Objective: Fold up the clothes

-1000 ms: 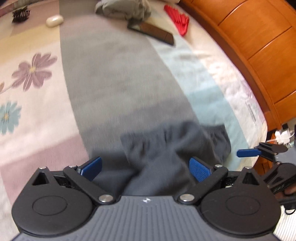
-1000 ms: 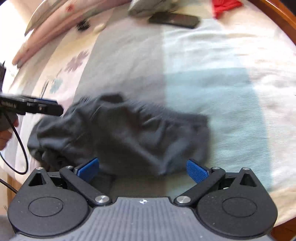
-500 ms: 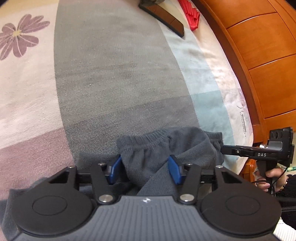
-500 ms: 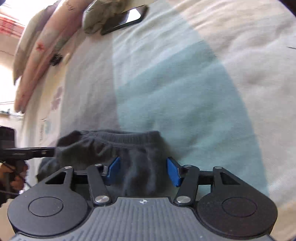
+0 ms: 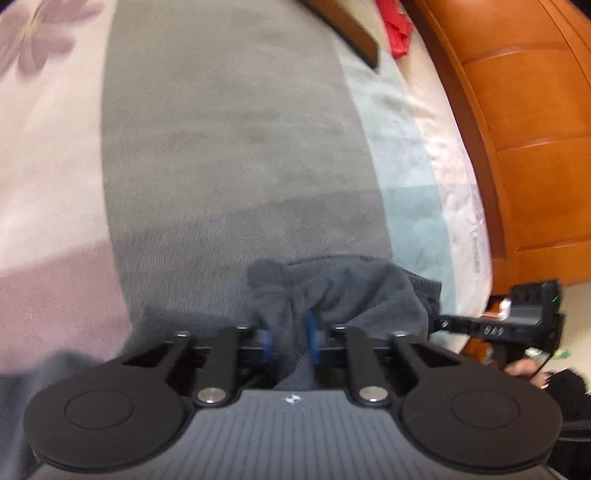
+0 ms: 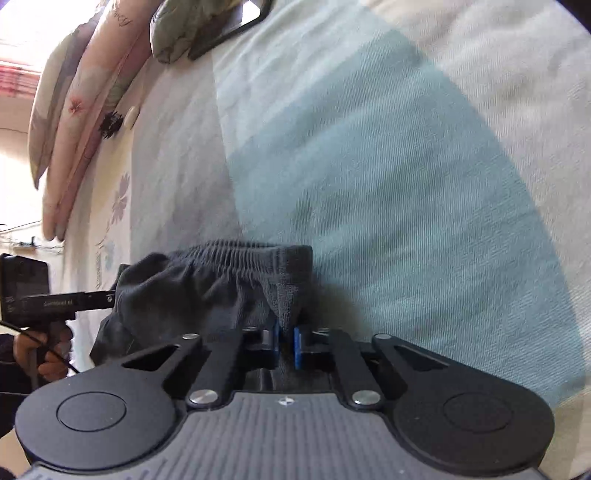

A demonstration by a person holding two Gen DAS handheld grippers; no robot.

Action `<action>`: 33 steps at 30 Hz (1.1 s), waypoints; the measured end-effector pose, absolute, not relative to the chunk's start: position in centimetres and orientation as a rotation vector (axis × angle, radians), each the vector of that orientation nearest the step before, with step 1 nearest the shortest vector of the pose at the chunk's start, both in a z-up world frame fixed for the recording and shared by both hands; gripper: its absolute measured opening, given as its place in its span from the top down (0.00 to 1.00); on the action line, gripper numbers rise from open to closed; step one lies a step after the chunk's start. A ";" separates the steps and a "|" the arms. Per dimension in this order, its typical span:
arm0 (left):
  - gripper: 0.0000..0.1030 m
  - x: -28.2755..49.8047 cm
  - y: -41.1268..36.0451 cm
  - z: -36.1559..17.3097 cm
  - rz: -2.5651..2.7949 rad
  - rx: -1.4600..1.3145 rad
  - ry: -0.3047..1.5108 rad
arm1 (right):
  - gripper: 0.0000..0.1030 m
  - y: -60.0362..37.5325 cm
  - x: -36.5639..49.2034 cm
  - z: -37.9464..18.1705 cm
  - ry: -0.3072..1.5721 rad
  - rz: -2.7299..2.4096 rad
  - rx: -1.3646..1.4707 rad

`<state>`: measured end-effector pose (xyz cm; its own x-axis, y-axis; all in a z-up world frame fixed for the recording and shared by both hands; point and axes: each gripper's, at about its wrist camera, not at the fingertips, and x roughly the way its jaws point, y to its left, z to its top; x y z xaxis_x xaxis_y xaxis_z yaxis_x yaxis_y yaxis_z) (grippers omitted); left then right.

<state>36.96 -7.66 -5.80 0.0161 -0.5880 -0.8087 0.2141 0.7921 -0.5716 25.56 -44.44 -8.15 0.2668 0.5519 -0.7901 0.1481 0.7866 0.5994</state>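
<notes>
The dark grey garment (image 6: 207, 291) lies bunched on the bed (image 6: 406, 184), its ribbed waistband puckered. The left gripper (image 5: 290, 341) and right gripper (image 6: 285, 345), jaws just closed, each pinch a fold of it.

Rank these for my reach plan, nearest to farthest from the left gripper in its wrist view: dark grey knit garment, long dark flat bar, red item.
1. Dark grey knit garment: pinched in the left gripper.
2. Long dark flat bar: far up the bed, right of centre.
3. Red item: just beyond the bar, by the wooden frame.
</notes>
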 end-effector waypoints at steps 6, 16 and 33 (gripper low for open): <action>0.97 39.3 -11.5 -1.6 -0.726 -0.043 1.287 | 0.94 -43.0 25.6 -4.0 1.238 0.199 0.515; 0.98 44.9 -21.1 1.2 -0.871 0.331 1.086 | 0.94 -43.7 25.0 -2.6 1.233 0.025 0.534; 0.99 48.3 -34.8 -2.1 -0.980 0.599 1.045 | 0.94 -45.8 24.7 -3.9 1.224 -0.260 0.591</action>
